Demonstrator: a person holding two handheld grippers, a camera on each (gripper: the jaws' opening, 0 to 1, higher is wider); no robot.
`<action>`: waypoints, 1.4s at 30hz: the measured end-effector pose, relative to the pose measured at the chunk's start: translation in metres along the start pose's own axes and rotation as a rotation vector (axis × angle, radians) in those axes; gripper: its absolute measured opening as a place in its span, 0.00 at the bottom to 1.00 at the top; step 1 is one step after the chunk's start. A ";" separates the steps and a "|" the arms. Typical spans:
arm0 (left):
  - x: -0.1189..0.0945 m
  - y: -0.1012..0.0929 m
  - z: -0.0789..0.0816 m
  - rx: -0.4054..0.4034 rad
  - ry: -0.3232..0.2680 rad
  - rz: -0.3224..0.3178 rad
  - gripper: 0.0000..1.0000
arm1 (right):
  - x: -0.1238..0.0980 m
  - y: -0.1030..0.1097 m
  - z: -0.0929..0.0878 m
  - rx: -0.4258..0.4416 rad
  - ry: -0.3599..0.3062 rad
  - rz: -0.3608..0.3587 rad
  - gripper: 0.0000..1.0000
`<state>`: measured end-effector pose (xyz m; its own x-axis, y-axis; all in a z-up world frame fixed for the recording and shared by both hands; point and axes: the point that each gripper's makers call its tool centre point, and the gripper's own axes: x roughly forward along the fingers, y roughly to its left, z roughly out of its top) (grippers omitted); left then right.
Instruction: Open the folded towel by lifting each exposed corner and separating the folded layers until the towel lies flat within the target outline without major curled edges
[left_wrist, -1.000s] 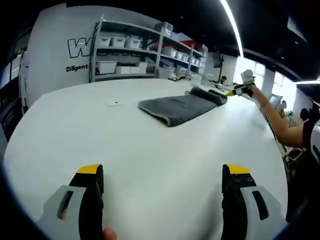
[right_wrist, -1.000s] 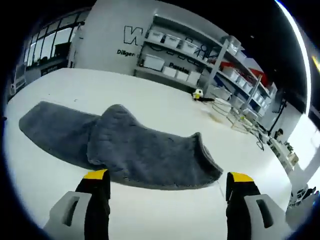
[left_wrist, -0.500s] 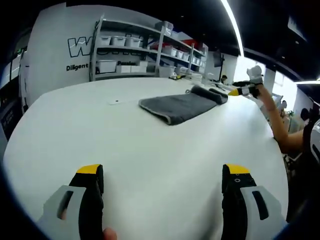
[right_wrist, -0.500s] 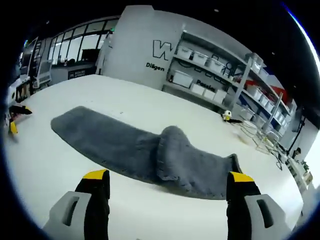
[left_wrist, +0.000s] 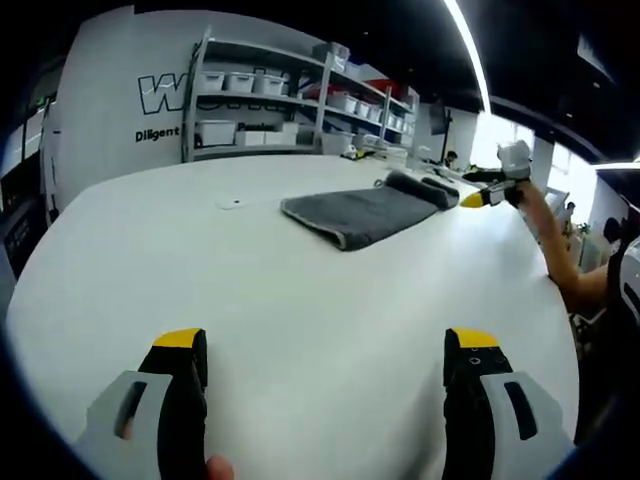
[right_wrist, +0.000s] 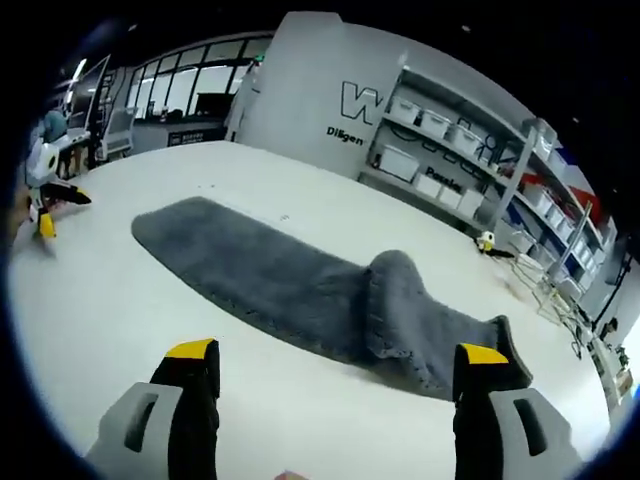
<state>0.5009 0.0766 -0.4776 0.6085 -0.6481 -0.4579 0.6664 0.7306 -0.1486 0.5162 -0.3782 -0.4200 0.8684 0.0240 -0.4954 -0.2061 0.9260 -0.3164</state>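
1. You are holding your left gripper (left_wrist: 325, 370) low over the bare white table (left_wrist: 300, 290), jaws spread wide and holding nothing.
2. The grey towel (left_wrist: 360, 212) is lying well ahead of it on the table, bunched into a fold at its far end.
3. Your right gripper (right_wrist: 335, 385) is hovering just beside the towel (right_wrist: 300, 290), jaws wide and gripping nothing.
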 end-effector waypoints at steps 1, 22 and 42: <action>0.000 0.000 0.000 -0.004 0.000 -0.001 0.97 | -0.001 0.000 0.001 0.000 -0.005 0.003 0.99; 0.015 -0.013 0.040 -0.040 -0.083 0.015 0.95 | -0.032 0.022 0.027 -0.066 -0.122 0.062 0.99; 0.122 -0.025 0.098 0.042 -0.139 0.115 0.77 | -0.040 0.016 0.031 -0.082 -0.150 0.034 0.99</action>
<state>0.6007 -0.0414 -0.4441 0.7336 -0.5862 -0.3438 0.6045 0.7940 -0.0639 0.4921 -0.3529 -0.3800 0.9166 0.1164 -0.3824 -0.2672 0.8900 -0.3695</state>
